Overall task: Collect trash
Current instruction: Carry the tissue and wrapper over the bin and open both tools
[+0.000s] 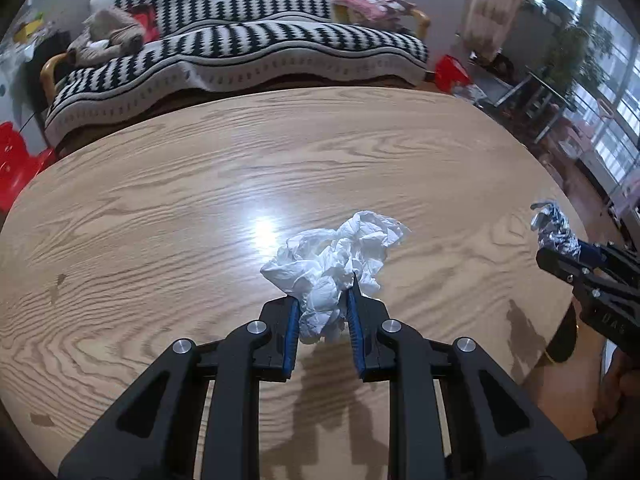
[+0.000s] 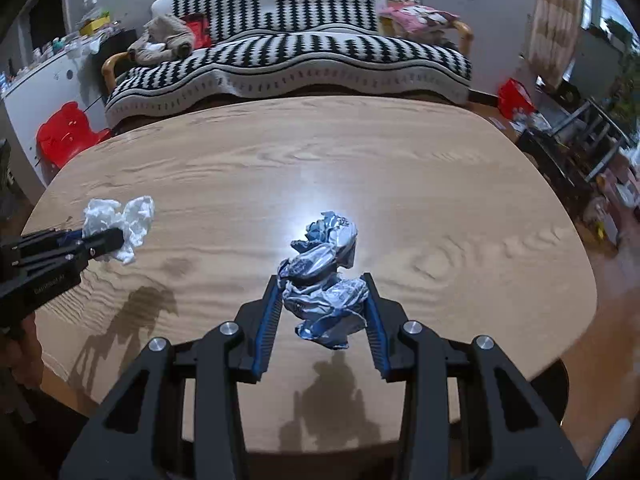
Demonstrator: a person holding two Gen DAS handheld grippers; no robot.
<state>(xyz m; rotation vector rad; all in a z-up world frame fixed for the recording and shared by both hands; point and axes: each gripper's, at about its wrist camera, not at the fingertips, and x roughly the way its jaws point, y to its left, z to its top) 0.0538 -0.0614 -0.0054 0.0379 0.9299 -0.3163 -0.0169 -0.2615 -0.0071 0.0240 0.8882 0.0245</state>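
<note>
My left gripper [image 1: 323, 300] is shut on a crumpled white tissue [image 1: 340, 256] and holds it just above the wooden table [image 1: 160, 208]. My right gripper [image 2: 323, 292] is shut on a crumpled silver and blue foil wrapper [image 2: 324, 276], also held above the table [image 2: 440, 184]. In the left wrist view the right gripper [image 1: 560, 248] shows at the right edge with the wrapper [image 1: 554, 226] in it. In the right wrist view the left gripper [image 2: 108, 240] shows at the left with the tissue [image 2: 120, 220].
A sofa with a black and white patterned blanket [image 1: 240, 52] stands behind the table. A red stool [image 2: 66, 132] stands at the left. Shelves and plants [image 1: 560, 80] fill the right side by the window.
</note>
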